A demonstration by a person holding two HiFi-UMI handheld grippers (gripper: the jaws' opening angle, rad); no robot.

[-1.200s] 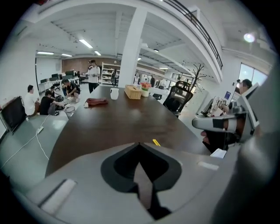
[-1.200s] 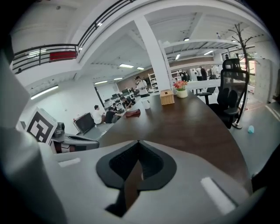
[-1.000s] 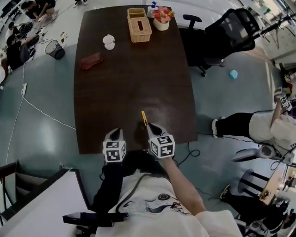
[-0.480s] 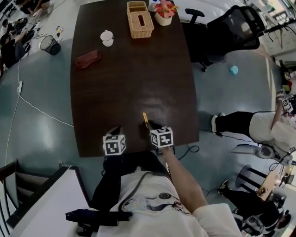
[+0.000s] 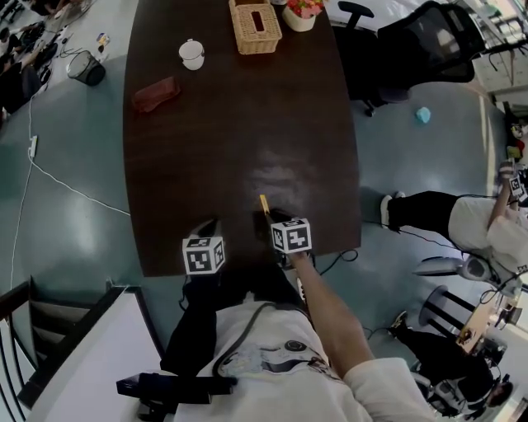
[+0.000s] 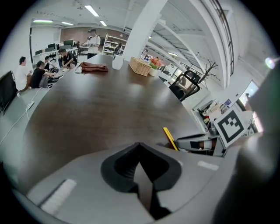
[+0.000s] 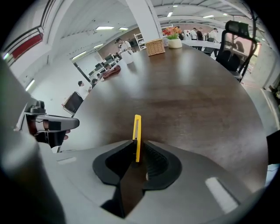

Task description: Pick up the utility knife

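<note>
Knife (image 7: 137, 131), yellow, sits clamped on edge between the jaws of our right gripper (image 5: 275, 217), its free end pointing ahead over the near end of the table (image 5: 231, 148). Just to the left, our left gripper (image 6: 140, 148) has its jaws pressed together with nothing between them, also at the table's near edge. Farther along the dark tabletop, toward its left side, we see a red cloth (image 5: 150, 93), then a white cup (image 5: 191, 54). At the far end stand a basket (image 5: 254, 16) and flowers (image 5: 304, 8). A black chair (image 5: 421, 45) stands off the far right corner.
</note>
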